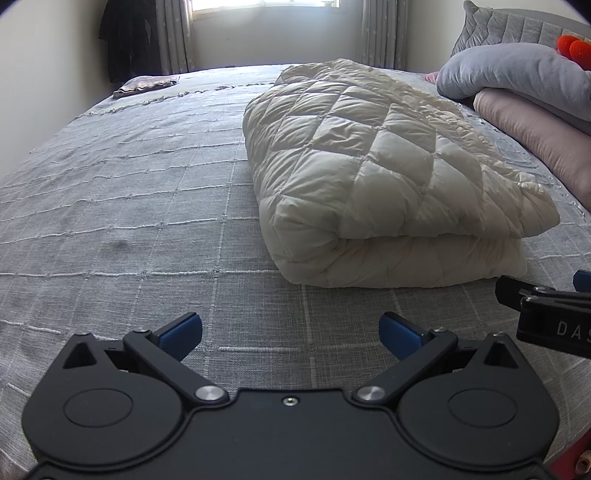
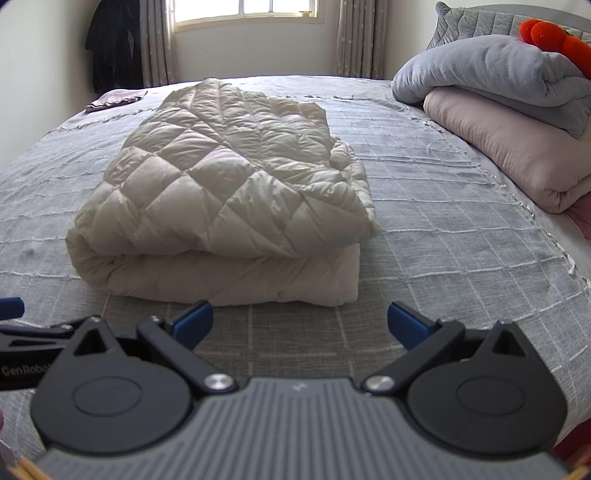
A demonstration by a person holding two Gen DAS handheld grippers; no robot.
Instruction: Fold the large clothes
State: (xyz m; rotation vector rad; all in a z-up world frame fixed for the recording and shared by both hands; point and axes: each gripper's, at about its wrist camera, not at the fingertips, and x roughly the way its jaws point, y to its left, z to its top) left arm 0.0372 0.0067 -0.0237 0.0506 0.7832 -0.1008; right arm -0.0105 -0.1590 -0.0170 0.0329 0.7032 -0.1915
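Left wrist view, folded quilted coat on bed, both tools spread empty.

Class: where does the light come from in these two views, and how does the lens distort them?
Left wrist view: backlit by the window, blown out; bed lines bow. Right wrist view: same bright window, sheen on the quilted coat, dark rounded corners.

Puffy quilted jacket, faintly glossy

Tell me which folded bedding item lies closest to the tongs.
The cream quilted item, alone mid-bed just ahead of both open tongs; the grey blanket and pink one are stacked far right.
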